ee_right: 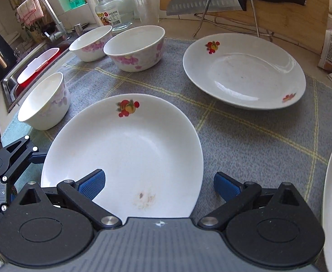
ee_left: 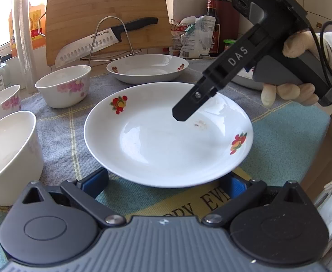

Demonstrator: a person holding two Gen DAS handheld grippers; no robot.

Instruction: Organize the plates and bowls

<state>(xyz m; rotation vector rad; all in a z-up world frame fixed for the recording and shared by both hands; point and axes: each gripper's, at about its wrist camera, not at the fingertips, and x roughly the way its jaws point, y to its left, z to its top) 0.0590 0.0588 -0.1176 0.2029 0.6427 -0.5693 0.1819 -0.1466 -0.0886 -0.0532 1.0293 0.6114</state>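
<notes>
Both jaws released: left gripper (ee_left: pixel 166 182) at near rim of near plate (ee_left: pixel 166 136), right gripper (ee_right: pixel 159 184) straddling its right rim; far plate (ee_right: pixel 245 72) apart.

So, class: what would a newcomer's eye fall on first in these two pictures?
The white fruit-patterned plate fills the middle, with a small brownish stain. Both grippers are open at it: the left gripper at its near rim, the right gripper over the stained side. Behind, a big knife rests against a wooden cutting board.

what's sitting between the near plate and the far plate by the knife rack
Nothing: in the right wrist view, only bare grey checked cloth separates the near plate from the far plate.
</notes>
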